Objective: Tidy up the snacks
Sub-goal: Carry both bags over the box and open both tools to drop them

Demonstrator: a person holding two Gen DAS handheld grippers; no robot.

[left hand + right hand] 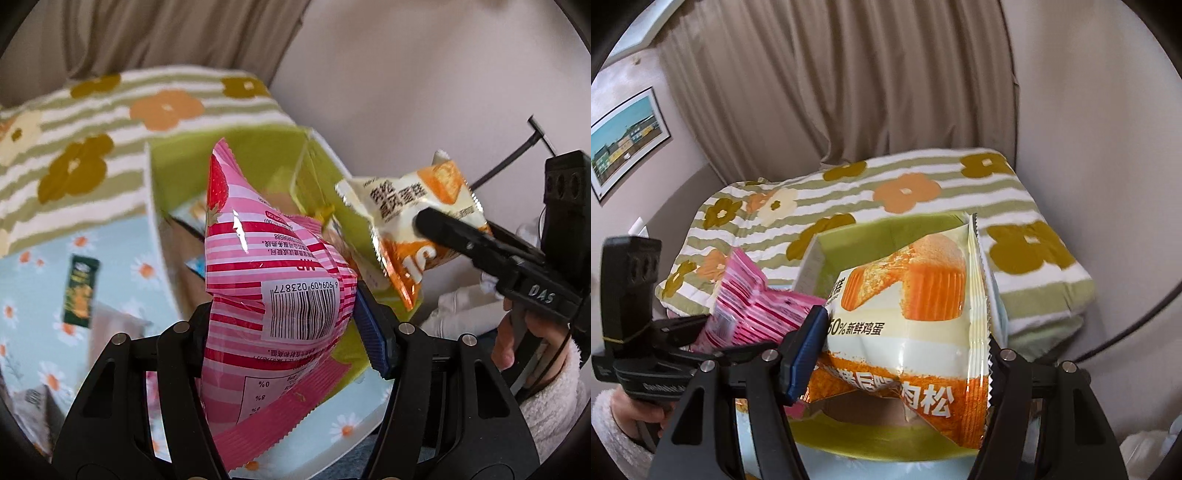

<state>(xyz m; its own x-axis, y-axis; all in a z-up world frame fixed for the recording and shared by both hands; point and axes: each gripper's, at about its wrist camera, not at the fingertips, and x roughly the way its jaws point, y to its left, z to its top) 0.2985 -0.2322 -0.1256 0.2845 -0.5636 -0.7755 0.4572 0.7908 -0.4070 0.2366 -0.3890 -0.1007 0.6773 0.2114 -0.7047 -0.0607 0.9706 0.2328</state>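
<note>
My left gripper (282, 314) is shut on a pink striped strawberry snack bag (273, 280), held above the green box (258, 155). My right gripper (901, 354) is shut on a cream and orange cake snack bag (908, 314), also above the green box (849, 243). In the left wrist view the right gripper (428, 225) shows at the right, holding the orange bag (406, 210) over the box's right side. In the right wrist view the left gripper (701, 332) shows at the left with the pink bag (753, 299). Other packets lie inside the box (188, 218).
A dark green snack bar (79, 291) lies on the daisy-print tablecloth (33, 295) left of the box. A striped floral blanket (923, 184) lies behind the box. A beige curtain (849, 74) and wall stand behind. More packets (33, 402) lie at lower left.
</note>
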